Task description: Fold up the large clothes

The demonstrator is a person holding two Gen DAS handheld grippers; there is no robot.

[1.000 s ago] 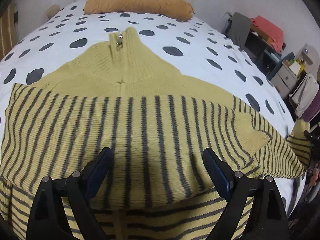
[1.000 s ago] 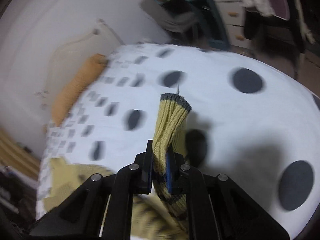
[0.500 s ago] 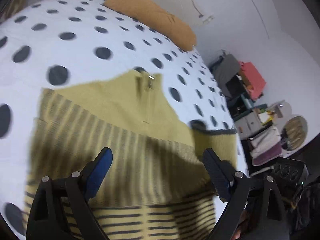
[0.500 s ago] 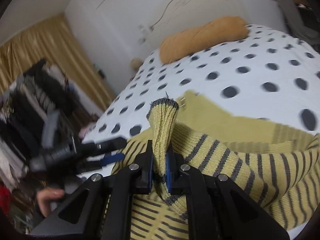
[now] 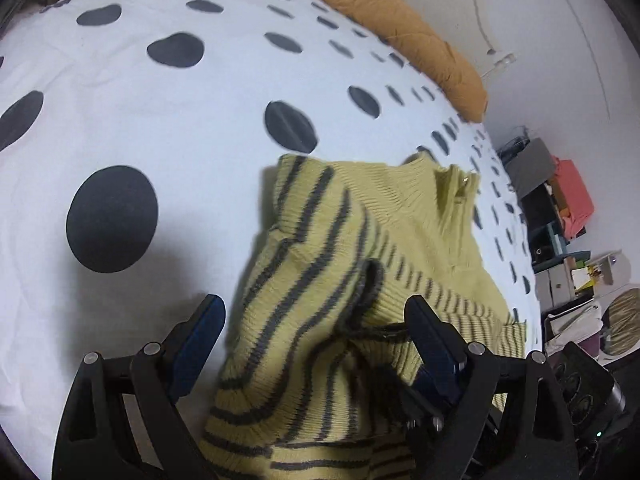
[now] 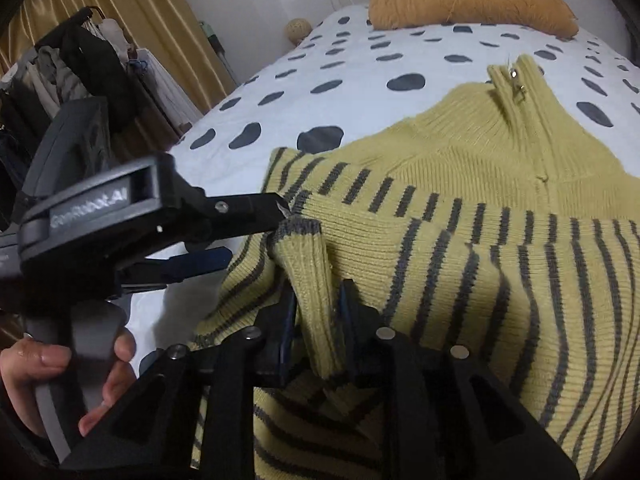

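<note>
A yellow knit sweater [image 6: 500, 208] with dark grey stripes and a zip collar lies on the polka-dot bed; it also shows in the left wrist view [image 5: 320, 312]. My right gripper [image 6: 318, 312] is shut on the sleeve cuff [image 6: 304, 248] and holds it over the sweater's left side. My left gripper [image 5: 316, 328] is open, its fingers either side of the sweater's left edge, just above the fabric. The left gripper also shows in the right wrist view [image 6: 240, 236], close to the cuff.
White bed cover with dark dots [image 5: 160, 120] spreads left and behind. An orange pillow [image 6: 472, 4] lies at the head. A clothes rack [image 6: 72, 72] and gold curtain stand left of the bed; shelves and boxes [image 5: 560, 208] stand right.
My right gripper has carried the sleeve cuff across the sweater to its left side. My left gripper has swung left and down toward the sweater's left edge, still open.
</note>
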